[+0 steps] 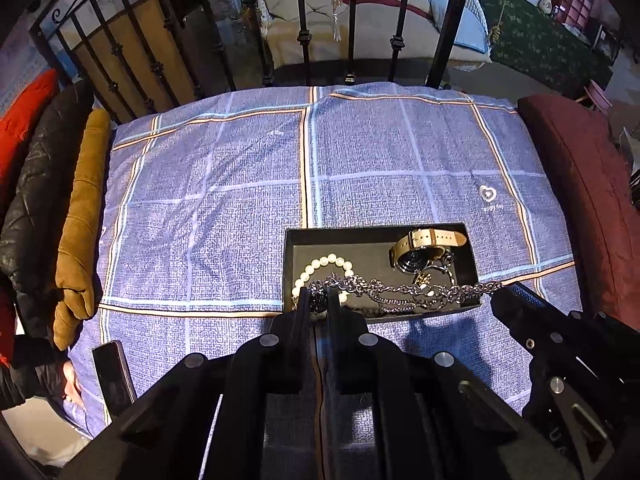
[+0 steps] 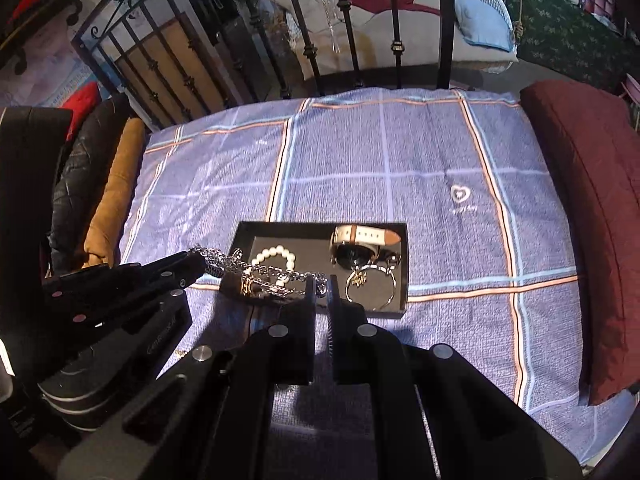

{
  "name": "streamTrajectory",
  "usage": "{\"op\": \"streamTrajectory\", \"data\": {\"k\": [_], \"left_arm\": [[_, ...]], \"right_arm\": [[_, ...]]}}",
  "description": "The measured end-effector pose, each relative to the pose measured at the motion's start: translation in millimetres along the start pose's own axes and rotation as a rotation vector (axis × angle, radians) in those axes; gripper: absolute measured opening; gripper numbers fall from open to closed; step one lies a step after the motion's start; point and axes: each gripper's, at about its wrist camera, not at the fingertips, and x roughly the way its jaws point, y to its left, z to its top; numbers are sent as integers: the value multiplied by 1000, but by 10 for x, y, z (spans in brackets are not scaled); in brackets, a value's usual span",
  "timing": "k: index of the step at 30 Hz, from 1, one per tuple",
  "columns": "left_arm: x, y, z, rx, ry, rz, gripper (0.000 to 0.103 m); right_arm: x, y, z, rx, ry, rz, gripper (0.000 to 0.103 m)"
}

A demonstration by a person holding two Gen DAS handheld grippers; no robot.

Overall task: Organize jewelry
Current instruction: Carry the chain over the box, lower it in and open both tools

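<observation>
A black jewelry box [image 1: 292, 240] [image 2: 402, 272] lies on the blue checked bedspread. In it are a pearl bracelet [image 1: 320, 262] [image 2: 276, 252], a watch with a tan strap [image 1: 424, 246] [image 2: 360, 242] and a thin bangle [image 2: 372, 284]. A silver chain [image 1: 400, 290] [image 2: 272, 270] hangs stretched across the box's near side. My left gripper [image 1: 319, 294] [image 2: 206, 260] is shut on its left end. My right gripper [image 2: 321, 284] [image 1: 498, 288] is shut on its right end.
A phone [image 1: 114, 376] lies on the bedspread [image 1: 240, 184] near the front left. Brown and black jackets [image 1: 76, 220] line the left edge, a maroon pillow [image 1: 580, 200] [image 2: 588, 208] the right. A black iron bed rail [image 1: 348, 40] stands behind.
</observation>
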Motion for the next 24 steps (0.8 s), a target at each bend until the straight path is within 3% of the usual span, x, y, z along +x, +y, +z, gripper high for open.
{"op": "streamTrajectory", "data": {"k": [8, 24], "left_arm": [[-40, -57, 100, -10, -18, -2, 8], [170, -83, 92, -29, 23, 4, 8]], "right_arm": [[-25, -45, 155, 12, -22, -22, 6], [114, -120, 175, 39, -8, -50, 6]]}}
